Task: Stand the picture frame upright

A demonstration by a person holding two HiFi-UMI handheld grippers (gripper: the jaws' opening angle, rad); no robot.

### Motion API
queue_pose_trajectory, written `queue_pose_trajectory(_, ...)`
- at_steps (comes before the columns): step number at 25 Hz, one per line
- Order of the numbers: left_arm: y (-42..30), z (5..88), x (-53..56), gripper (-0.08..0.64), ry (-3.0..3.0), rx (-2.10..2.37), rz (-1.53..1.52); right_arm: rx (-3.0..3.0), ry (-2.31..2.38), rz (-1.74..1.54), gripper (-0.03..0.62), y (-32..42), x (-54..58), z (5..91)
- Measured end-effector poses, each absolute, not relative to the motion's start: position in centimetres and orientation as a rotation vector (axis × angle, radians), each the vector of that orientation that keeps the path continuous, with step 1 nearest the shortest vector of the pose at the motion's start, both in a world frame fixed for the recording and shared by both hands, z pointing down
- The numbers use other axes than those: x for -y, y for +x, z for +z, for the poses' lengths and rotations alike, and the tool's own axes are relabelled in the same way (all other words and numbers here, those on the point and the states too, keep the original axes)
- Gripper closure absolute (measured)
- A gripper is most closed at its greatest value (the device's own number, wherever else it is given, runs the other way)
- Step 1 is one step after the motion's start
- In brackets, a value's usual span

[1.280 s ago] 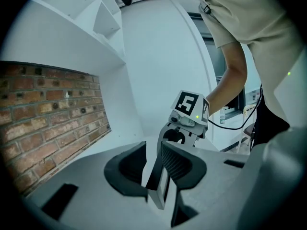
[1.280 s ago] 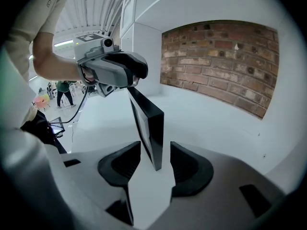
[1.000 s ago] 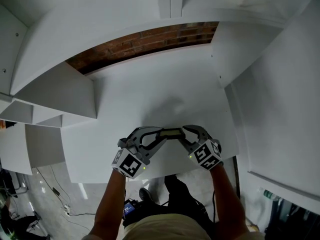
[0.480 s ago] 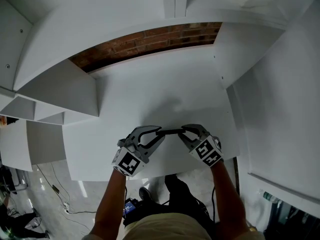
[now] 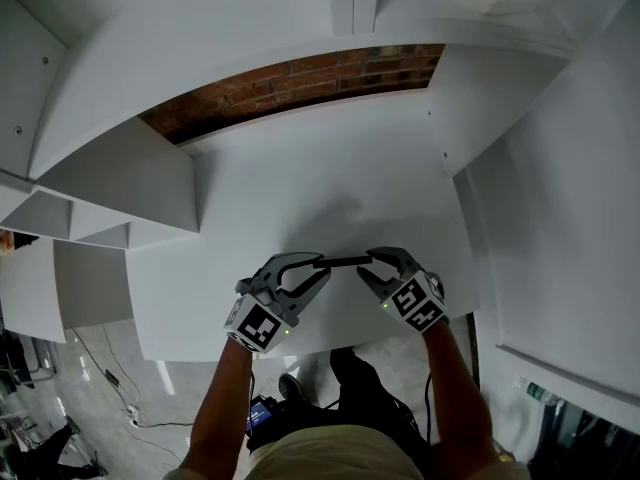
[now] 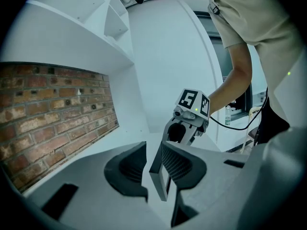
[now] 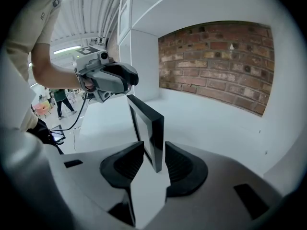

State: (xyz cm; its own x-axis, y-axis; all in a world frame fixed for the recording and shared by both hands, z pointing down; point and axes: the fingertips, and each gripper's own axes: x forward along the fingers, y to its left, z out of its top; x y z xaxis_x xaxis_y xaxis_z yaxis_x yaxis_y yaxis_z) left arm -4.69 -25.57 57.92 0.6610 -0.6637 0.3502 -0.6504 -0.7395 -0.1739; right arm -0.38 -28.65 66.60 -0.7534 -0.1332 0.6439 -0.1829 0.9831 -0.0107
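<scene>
One black picture frame (image 5: pixel 345 262) with thick, square-edged sides and a pale pane stands on its edge near the front of the white shelf (image 5: pixel 320 188). Two grippers meet it, one at each end. The left gripper (image 5: pixel 322 267) has its jaws closed on the frame's left end. The right gripper (image 5: pixel 367 266) has the other end between its jaws, which are opening, with a gap on one side. The frame's long axis runs left to right between the grippers, roughly parallel to the brick wall (image 5: pixel 290 83), and its faces point toward that wall and back toward the person.
</scene>
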Motion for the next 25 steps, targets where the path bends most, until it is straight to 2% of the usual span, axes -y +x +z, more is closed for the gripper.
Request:
queue_pose_trajectory(5, -5.5, 56.5, 24.8, 0.482, -2.800, -1.146, -0.561, 2.424, 0.308, 0.115, 0.431, 1.0, 28.6, 65.9)
queue_pose_trajectory(10, -7.5, 52.7, 22.5, 0.482, -2.732, -1.246, -0.566, 2.458, 0.518, 0.149, 0.434, 3.2, 26.6, 62.0)
queue_pose_trajectory(11, -8.0, 52.0, 21.6, 0.486, -2.743, -1.293, -0.546, 2.476, 0.549, 0.151, 0.453, 3.4, 25.6, 60.7)
queue_pose_trajectory(13, -8.9, 50.5, 19.3, 0.506, -2.791, -1.394, -0.474, 2.524, 0.590, 0.150, 0.561, 3.5, 22.9, 57.7)
queue_pose_trajectory(14, -9.4, 49.7, 17.9, 0.524, -2.812, -1.432, -0.448, 2.548, 0.602, 0.145, 0.580, 3.4, 21.3, 56.1)
queue_pose_trajectory(16, -10.2, 48.4, 14.8, 0.551, -2.861, -1.490, -0.438, 2.578, 0.621, 0.115, 0.588, 3.0, 17.9, 53.0)
queue_pose_trajectory(25, -13.3, 41.3, -2.2, 0.554, -2.882, -1.435, -0.420, 2.606, 0.700, 0.019, 0.589, 0.2, 0.7, 42.4)
